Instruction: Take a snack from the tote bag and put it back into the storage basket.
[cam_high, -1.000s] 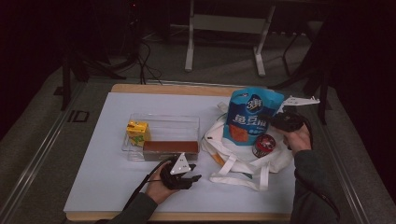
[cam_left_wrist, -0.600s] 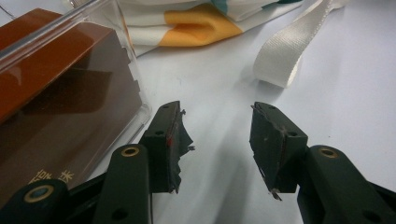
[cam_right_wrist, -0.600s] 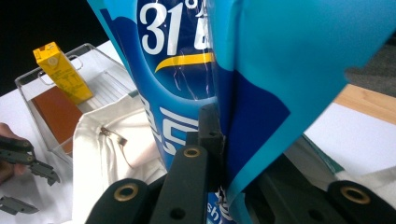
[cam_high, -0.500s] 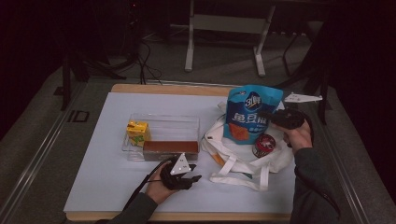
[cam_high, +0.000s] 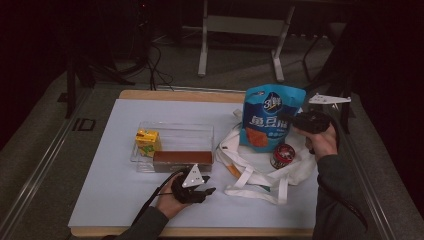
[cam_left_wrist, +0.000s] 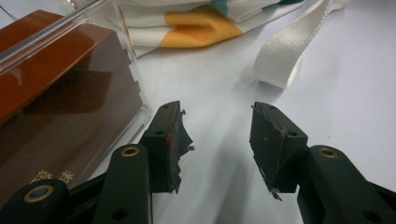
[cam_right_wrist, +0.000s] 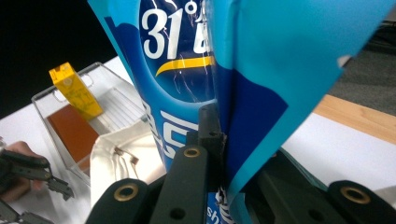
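The right gripper (cam_high: 306, 121) is clamped on the edge of the blue snack bag (cam_high: 270, 116), holding it upright above the white tote bag (cam_high: 260, 170). Left of the tote bag, the left gripper (cam_high: 206, 189) rests on the table (cam_high: 115, 165), jaws half apart and empty, beside the clear box (cam_high: 172, 145).

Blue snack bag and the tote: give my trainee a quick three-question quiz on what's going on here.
1. True or false: the right gripper is shut on the blue snack bag.
2. What does the clear tray hold? A) a yellow carton and a brown box B) a red tin C) nothing
3. Fill in: the left gripper has its jaws ____, with nothing between them.

Key: 1 true, its jaws pinch the bag's edge above the white tote bag. 2 A, the yellow carton and brown box; the red tin sits on the tote. 3 open.
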